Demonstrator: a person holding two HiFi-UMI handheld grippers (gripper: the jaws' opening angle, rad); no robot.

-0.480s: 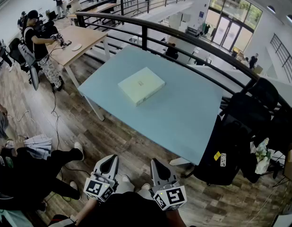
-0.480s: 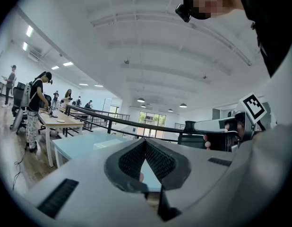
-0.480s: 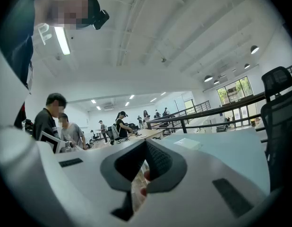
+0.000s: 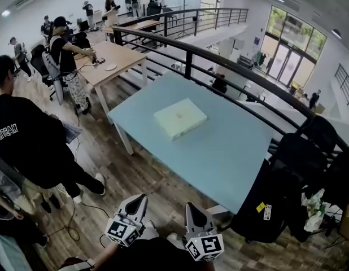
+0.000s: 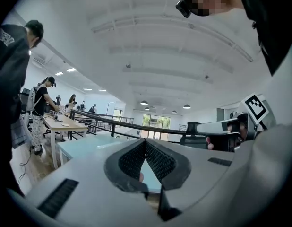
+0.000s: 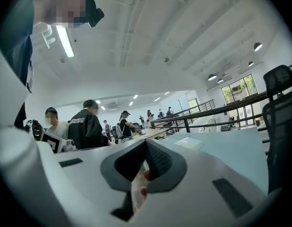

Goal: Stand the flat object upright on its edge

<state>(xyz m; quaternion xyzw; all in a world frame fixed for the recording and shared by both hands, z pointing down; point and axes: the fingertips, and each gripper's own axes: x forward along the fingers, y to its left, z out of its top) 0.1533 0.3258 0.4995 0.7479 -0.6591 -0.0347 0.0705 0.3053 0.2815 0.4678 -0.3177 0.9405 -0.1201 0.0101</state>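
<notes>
A flat cream box (image 4: 180,118) lies on its broad face near the middle of the light blue table (image 4: 231,151). My left gripper (image 4: 142,197) and right gripper (image 4: 191,206) hang side by side over the wooden floor, well short of the table's near edge and far from the box. Both point level toward the table, jaws closed tip to tip with nothing between them. In the left gripper view the shut jaws (image 5: 146,141) frame the table (image 5: 84,143). In the right gripper view the jaws (image 6: 146,144) are shut too, and the box (image 6: 188,142) shows small on the tabletop beyond.
A black railing (image 4: 242,66) runs behind the table. A black office chair with a bag (image 4: 287,196) stands at the table's right end. A person in black (image 4: 27,145) stands close on my left. Further back are a wooden desk (image 4: 115,58) and several people.
The person in black at my left, low at the frame's corner before, now stands tall beside me. The view has shifted a little; both grippers stay shut in about the same place.
</notes>
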